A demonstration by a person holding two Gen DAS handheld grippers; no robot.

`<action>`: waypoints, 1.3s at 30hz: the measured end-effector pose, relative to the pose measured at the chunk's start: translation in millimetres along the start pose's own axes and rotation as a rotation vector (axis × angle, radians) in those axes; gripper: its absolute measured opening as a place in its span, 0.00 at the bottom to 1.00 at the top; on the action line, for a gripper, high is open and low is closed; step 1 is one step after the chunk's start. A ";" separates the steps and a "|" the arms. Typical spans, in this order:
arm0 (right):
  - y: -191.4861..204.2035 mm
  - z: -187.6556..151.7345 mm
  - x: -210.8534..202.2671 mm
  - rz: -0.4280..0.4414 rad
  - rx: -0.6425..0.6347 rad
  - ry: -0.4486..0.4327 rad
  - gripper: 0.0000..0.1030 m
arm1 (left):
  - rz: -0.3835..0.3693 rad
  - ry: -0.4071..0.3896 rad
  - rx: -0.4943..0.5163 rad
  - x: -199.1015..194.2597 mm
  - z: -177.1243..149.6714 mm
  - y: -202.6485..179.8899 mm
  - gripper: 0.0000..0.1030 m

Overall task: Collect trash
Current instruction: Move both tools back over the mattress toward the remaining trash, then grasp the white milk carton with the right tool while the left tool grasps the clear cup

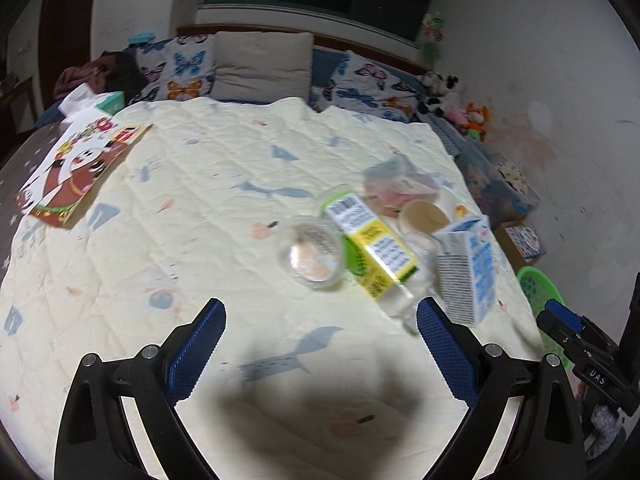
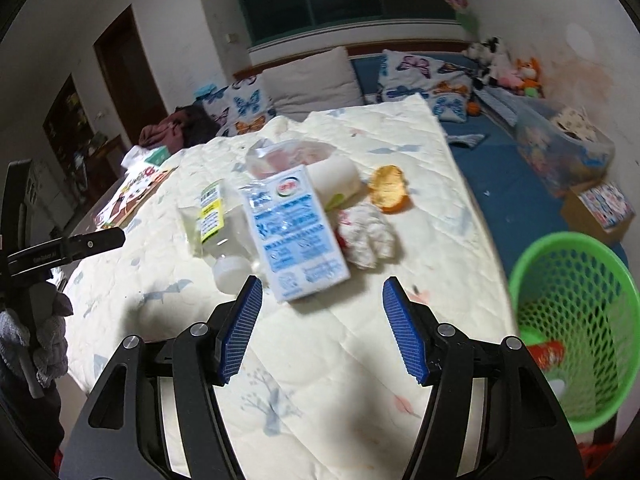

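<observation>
We see the trash heaped on the cream quilted bedspread [image 2: 400,360]: a blue-and-white milk carton [image 2: 298,236] beside a clear plastic bottle with a yellow label [image 2: 212,220], crumpled white tissue [image 2: 368,236] and orange peel [image 2: 389,189]. Our right gripper [image 2: 322,330] and left gripper [image 1: 320,356] hover near them, jaws apart, empty. The green mesh basket [image 2: 576,320] stands beside the bed.

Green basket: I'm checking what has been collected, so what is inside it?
Inside the green basket lies a red wrapper and something white; its mesh wall hides the rest.
</observation>
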State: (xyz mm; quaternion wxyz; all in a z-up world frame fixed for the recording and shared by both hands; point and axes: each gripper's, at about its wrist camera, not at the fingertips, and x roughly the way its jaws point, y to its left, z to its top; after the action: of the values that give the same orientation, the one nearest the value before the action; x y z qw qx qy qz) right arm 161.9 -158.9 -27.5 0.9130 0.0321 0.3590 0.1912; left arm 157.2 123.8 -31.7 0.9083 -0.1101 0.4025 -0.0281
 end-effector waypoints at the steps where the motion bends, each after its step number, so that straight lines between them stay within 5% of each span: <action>1: 3.0 3.0 5.0 0.004 -0.012 0.003 0.61 | 0.006 0.002 -0.005 0.0 -0.8 3.6 0.90; 21: 29.8 41.3 73.5 -0.009 -0.177 0.073 0.61 | 0.044 0.036 -0.076 12.0 -3.3 36.8 0.90; 39: 26.1 48.3 99.1 -0.042 -0.230 0.111 0.68 | 0.009 0.121 0.117 65.1 19.2 16.3 0.90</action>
State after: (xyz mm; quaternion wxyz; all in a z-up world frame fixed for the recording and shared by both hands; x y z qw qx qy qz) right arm 252.0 -94.1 -50.3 0.8932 -0.0910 0.3853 0.2133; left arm 214.6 134.0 -70.0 0.8872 -0.0531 0.4550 -0.0542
